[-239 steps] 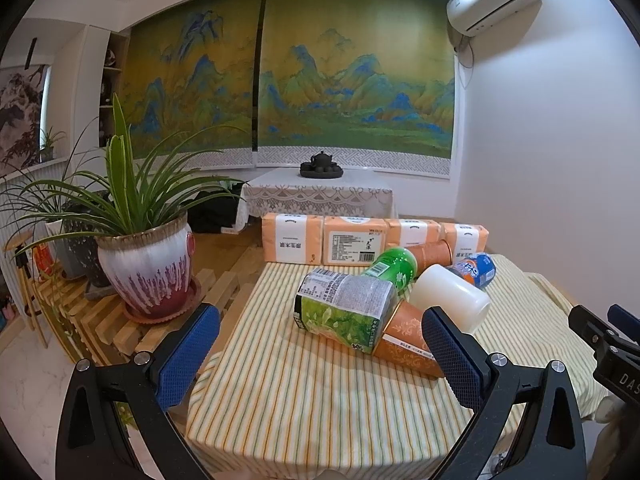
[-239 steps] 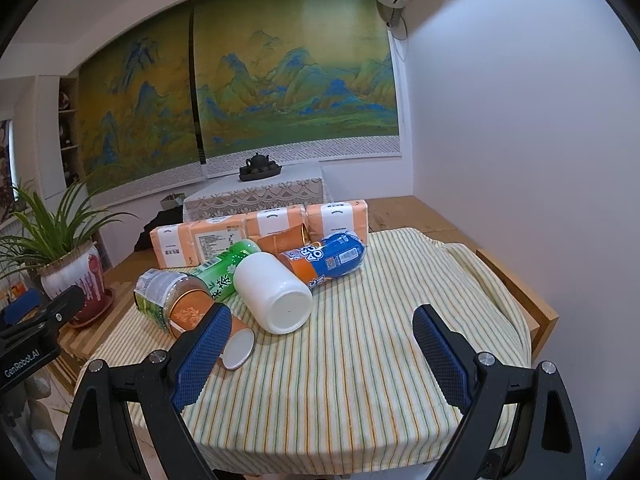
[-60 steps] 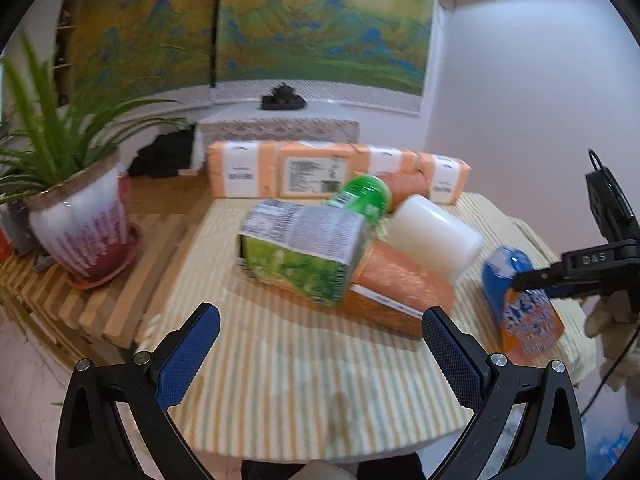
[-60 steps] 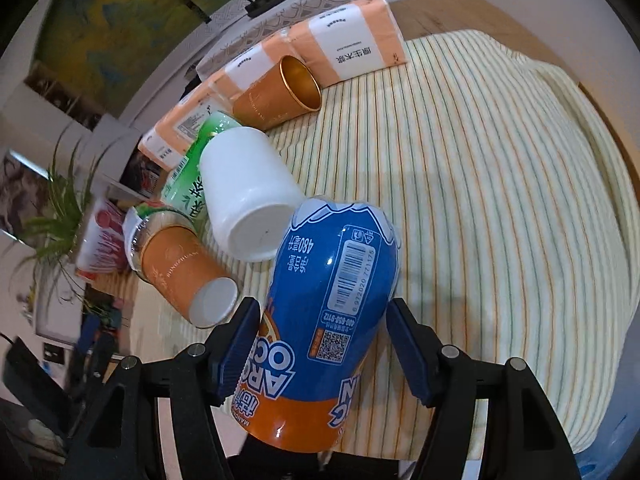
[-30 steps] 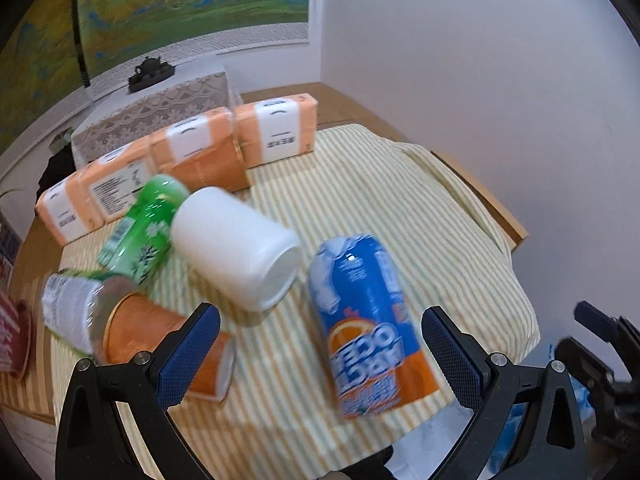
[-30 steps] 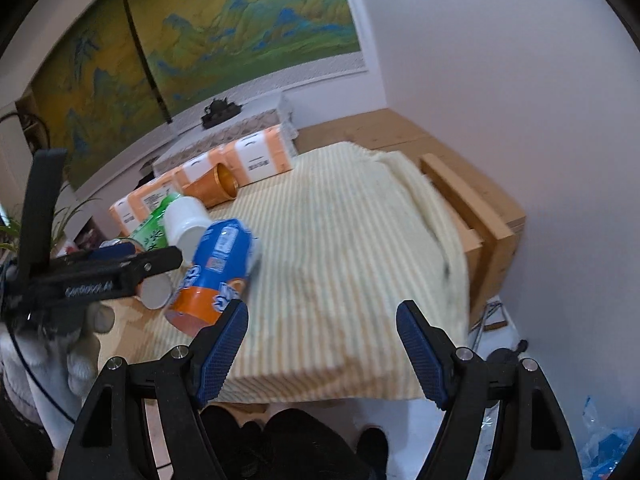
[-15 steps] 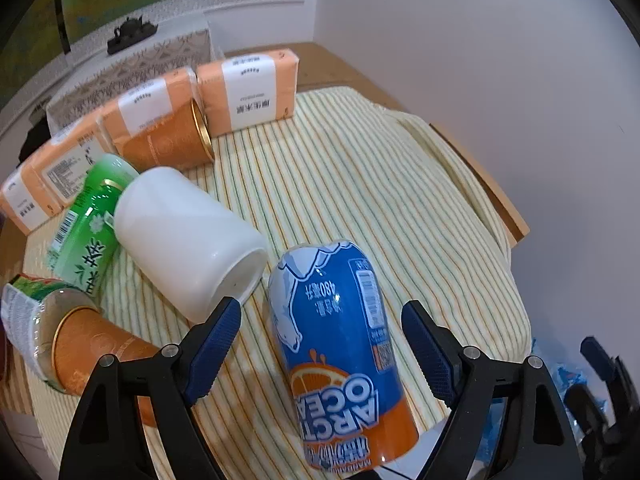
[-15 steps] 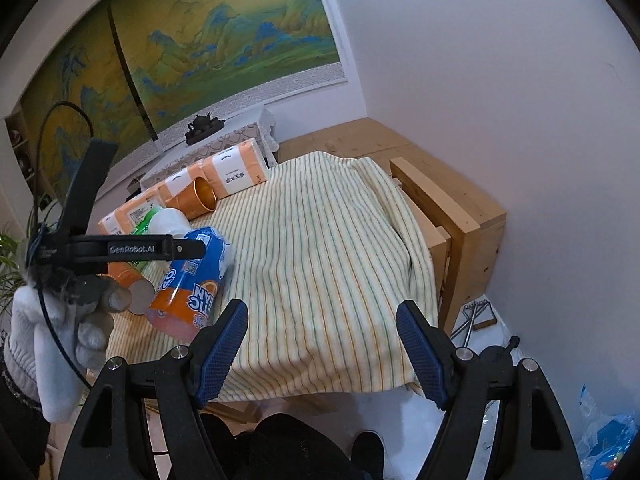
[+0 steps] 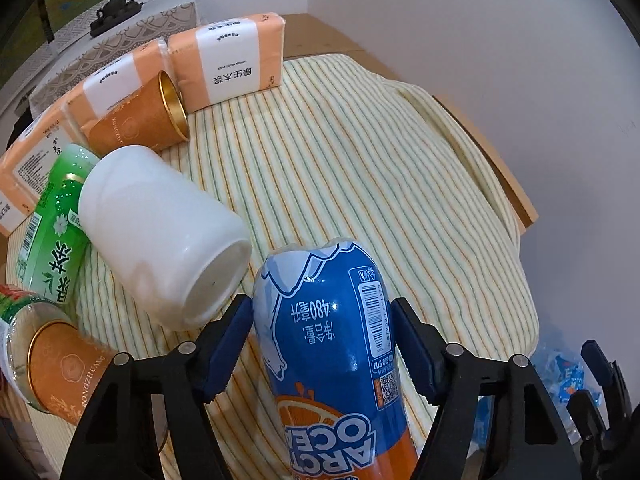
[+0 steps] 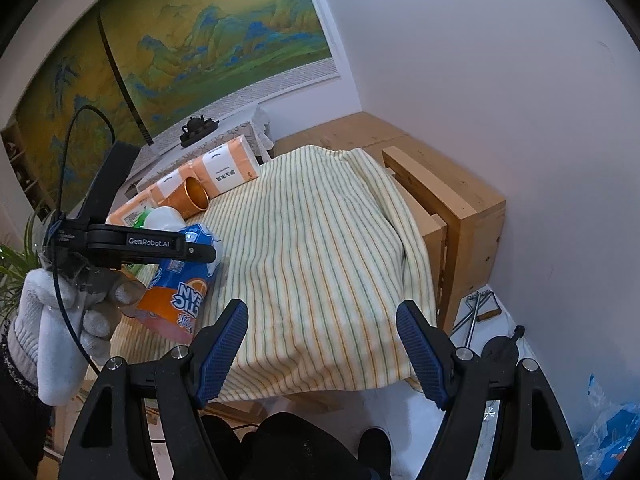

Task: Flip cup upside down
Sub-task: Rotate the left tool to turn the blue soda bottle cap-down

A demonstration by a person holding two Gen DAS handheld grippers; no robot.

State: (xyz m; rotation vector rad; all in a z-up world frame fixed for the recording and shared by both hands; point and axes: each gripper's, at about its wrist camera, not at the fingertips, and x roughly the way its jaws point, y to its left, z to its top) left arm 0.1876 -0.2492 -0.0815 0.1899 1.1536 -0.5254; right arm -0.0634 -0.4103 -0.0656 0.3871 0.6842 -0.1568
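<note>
A blue and orange "Arctic Ocean" cup (image 9: 332,344) lies on its side at the near edge of the striped tablecloth (image 9: 360,152), domed end pointing away. My left gripper (image 9: 324,348) is shut on it, one blue pad against each side. In the right wrist view the same cup (image 10: 176,296) lies under the left gripper (image 10: 196,252), held by a white-gloved hand (image 10: 52,320). My right gripper (image 10: 322,312) is open and holds nothing, hanging off the table's front edge.
Left of the blue cup lie a white cup (image 9: 160,232), a green bottle (image 9: 52,220) and two orange paper cups (image 9: 140,120) (image 9: 68,372). Tissue packs (image 9: 232,64) line the far edge. A wooden bench (image 10: 452,200) borders the table's right side.
The left gripper's fingers have narrowed onto the blue cup, which now fills the space between them. The right gripper has stayed back and open.
</note>
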